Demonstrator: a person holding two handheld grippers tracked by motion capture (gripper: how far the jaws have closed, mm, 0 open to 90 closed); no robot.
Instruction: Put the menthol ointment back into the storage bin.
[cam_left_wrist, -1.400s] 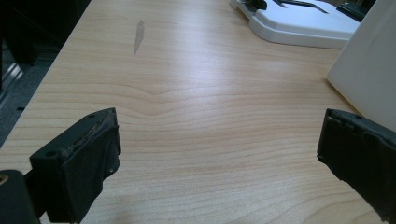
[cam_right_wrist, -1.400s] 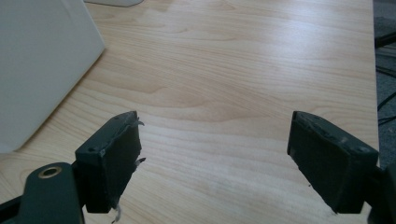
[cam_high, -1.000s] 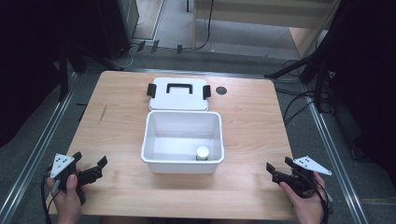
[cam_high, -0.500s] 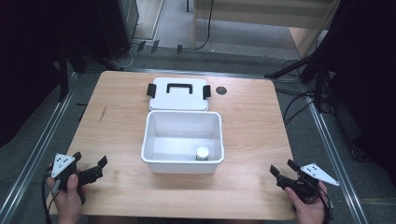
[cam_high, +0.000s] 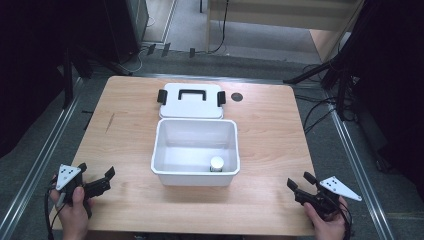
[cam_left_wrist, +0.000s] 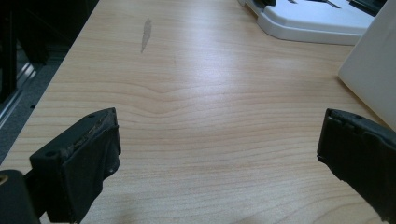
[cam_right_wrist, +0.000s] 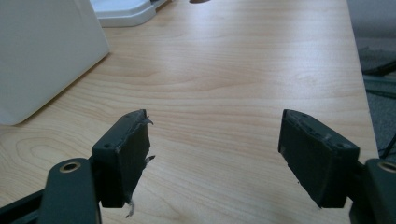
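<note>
White box (cam_high: 196, 150) w/ small jar (cam_high: 217, 163) at surface (cam_high: 270, 125) centre. L gripper (cam_high: 102, 181) near-left corner, jaws apart, empty. R gripper (cam_high: 300, 185) near-right corner, jaws just narrowing, nothing between.

Left tool (cam_high: 102, 181) jaws wide apart, right tool (cam_high: 298, 183) jaws just narrowing, empty

A light wooden table (cam_high: 270, 125) carries an open white bin (cam_high: 196, 172); its black-handled lid (cam_high: 190, 100) lies just behind the bin.

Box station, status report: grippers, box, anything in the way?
Left gripper open, empty. Right gripper open, empty, jaws just closing some. Box open, small jar inside; lid behind it. Nothing in the way.
</note>
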